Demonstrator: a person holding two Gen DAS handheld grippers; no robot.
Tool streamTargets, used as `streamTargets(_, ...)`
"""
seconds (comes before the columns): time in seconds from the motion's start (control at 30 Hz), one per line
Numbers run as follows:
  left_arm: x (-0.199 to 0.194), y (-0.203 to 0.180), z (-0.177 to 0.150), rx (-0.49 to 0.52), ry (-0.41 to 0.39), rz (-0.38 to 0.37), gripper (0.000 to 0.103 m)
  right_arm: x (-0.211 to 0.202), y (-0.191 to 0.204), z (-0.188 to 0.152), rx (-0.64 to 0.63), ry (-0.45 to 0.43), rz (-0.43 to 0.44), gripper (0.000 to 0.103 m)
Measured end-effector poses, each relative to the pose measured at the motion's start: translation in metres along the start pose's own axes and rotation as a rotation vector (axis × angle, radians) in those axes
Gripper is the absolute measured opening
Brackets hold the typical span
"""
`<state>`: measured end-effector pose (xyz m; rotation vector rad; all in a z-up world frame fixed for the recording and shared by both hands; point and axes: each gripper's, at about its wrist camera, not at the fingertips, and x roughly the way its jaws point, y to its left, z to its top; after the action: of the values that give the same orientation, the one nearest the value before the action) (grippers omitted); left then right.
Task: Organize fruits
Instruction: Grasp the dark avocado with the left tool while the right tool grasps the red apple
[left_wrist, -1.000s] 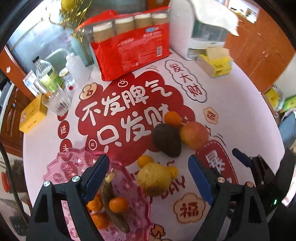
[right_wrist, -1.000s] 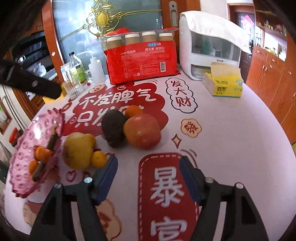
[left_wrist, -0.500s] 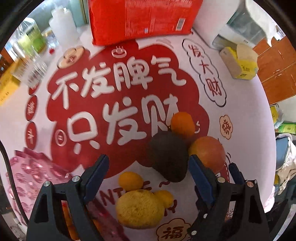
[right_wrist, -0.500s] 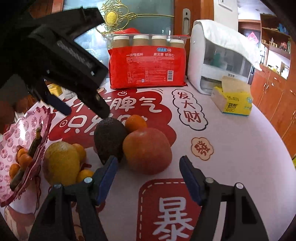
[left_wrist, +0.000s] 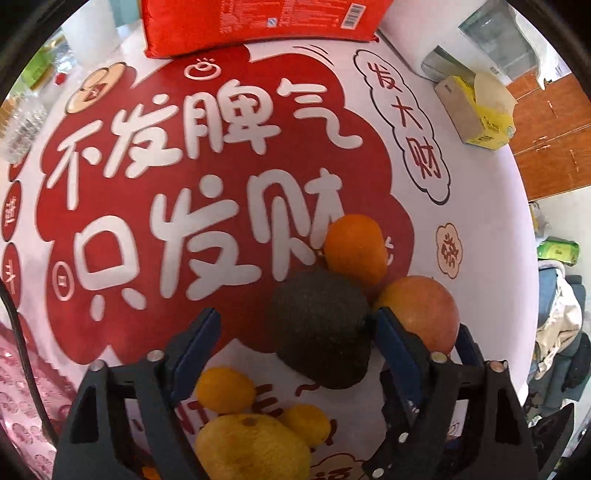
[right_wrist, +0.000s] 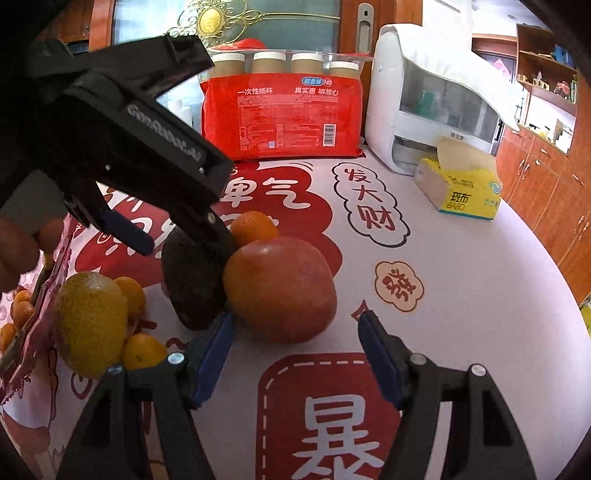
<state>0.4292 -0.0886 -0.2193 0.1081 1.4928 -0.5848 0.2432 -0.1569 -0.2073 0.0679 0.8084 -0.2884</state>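
left gripper (left_wrist: 295, 328) is down over the fruit pile, jaws spread wide, and the dark avocado (left_wrist: 323, 330) sits between them. one blue pad looks to be right against the avocado's side next to the apple, the other pad stands clear of it with red tablecloth (left_wrist: 221, 177) showing in the gap, so nothing is clamped. from the right wrist view that same left gripper (right_wrist: 181, 240) comes in from the upper left, one finger (right_wrist: 218, 240) wedged down where avocado (right_wrist: 192, 284) meets apple (right_wrist: 280, 288).

right gripper (right_wrist: 295, 336) is low on the table, jaws wide apart and empty, pointed at the reddish apple, which sits just ahead of the fingertips, not touched as far as i can tell.

the pile: avocado pressed against the apple (left_wrist: 421, 310), an orange (left_wrist: 354, 251) tucked behind the two of them. nearer the left wrist camera, a rough yellow fruit (left_wrist: 251, 446), maybe a pear, with two small kumquats (left_wrist: 225, 389) hugging it. in the right wrist view the yellow fruit (right_wrist: 92, 325) sits left of the avocado, just beside the pink fruit plate (right_wrist: 33, 332), which holds more small orange fruits at the frame's left edge.

back of the table: a red pack of disposable paper cups (right_wrist: 280, 110), a white appliance (right_wrist: 436, 96) under a white cover, and a yellow tissue box (right_wrist: 461, 188) in front of it.
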Motion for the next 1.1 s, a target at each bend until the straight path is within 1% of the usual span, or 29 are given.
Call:
streamTargets(0.07,0.005,-0.004,0.001,0.000,0.012,-0.012,0.069,0.000,0.000,0.000,0.006,0.001,0.012,0.069)
streamTargets(0.1,0.008,-0.005,0.001,-0.005,0.017,-0.015,0.067,0.000,0.000,0.000,0.006,0.001,0.019,0.069)
streamTargets(0.17,0.010,-0.009,0.000,-0.008,0.020,-0.031,0.059,-0.001,0.002,0.001,-0.005,-0.006,0.026,0.069)
streamTargets(0.3,0.011,-0.010,-0.004,-0.041,0.004,-0.026,0.058,0.001,0.004,0.001,-0.001,-0.001,0.041,0.069)
streamTargets(0.37,0.008,-0.008,-0.006,-0.050,0.009,-0.009,0.058,0.002,0.004,0.003,-0.004,-0.008,0.043,0.070)
streamTargets(0.43,0.002,-0.006,-0.008,-0.049,-0.005,0.011,0.058,0.004,0.004,0.006,-0.010,-0.015,0.045,0.070)
streamTargets(0.53,-0.012,0.001,-0.013,-0.069,-0.039,0.006,0.058,0.009,0.002,0.011,-0.014,-0.036,0.062,0.070)
streamTargets(0.6,-0.024,0.005,-0.016,-0.080,-0.060,0.002,0.058,0.020,0.002,0.012,-0.013,0.031,0.090,0.070)
streamTargets(0.63,-0.029,0.006,-0.019,-0.090,-0.073,0.001,0.058,0.024,0.002,0.011,-0.012,0.053,0.088,0.070)
streamTargets(0.67,-0.037,0.008,-0.022,-0.099,-0.084,0.002,0.058,0.025,0.001,0.009,-0.008,0.055,0.082,0.069)
streamTargets(0.73,-0.046,0.011,-0.028,-0.118,-0.103,-0.005,0.058,0.022,-0.001,0.009,0.010,0.033,0.082,0.069)
streamTargets(0.8,-0.055,0.014,-0.035,-0.140,-0.116,-0.019,0.058,0.018,-0.002,0.010,0.019,0.004,0.088,0.063)
streamTargets(0.83,-0.060,0.016,-0.039,-0.149,-0.124,-0.022,0.058,0.017,-0.002,0.011,0.016,-0.005,0.090,0.062)
streamTargets(0.9,-0.070,0.018,-0.046,-0.165,-0.142,-0.027,0.058,0.017,0.000,0.012,0.005,-0.004,0.092,0.062)
streamTargets(1.1,-0.100,0.027,-0.063,-0.213,-0.212,-0.041,0.058,0.014,-0.007,0.014,0.029,0.010,0.134,0.061)
